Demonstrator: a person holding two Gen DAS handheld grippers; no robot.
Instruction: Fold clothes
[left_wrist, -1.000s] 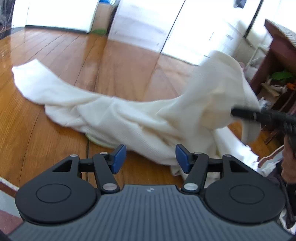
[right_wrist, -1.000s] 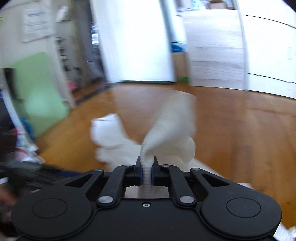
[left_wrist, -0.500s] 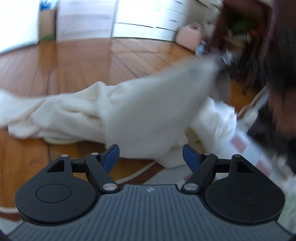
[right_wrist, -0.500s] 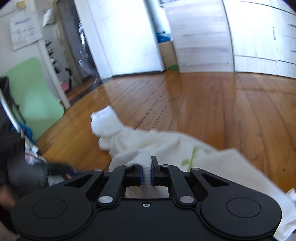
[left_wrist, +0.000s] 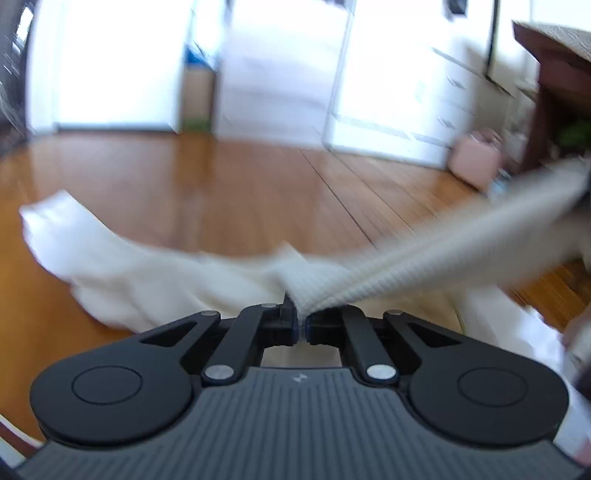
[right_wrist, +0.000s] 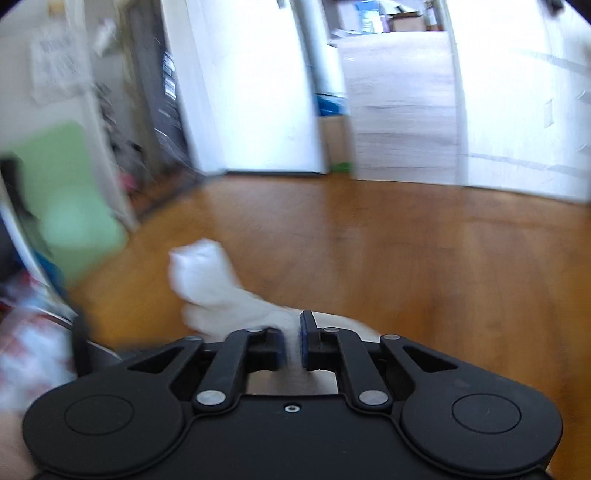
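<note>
Across the wooden floor (left_wrist: 229, 192), both views blurred by motion. White doors (right_wrist: 258, 92) and a pale cabinet front (left_wrist: 399, 92) at the far side; green panel (right_wrist: 62, 195) leaning at the left in the right wrist view; dark wooden furniture (left_wrist: 557, 74) at the right edge of the left wrist view, small pink case (left_wrist: 476, 162) at its foot.

White knit garment (left_wrist: 140, 273) partly on the floor, one sleeve end (left_wrist: 48, 218) spread out to the left. Ribbed edge of it raised off the floor as a taut band (left_wrist: 461, 243) running up and to the right.

Left hand-held gripper (left_wrist: 301, 325): jaws together, clamped on the near corner of that ribbed band.

Right hand-held gripper (right_wrist: 292, 343): jaws nearly together, pinching a fold of the same garment; loose sleeve end (right_wrist: 199, 273) lying on the floor just beyond.
</note>
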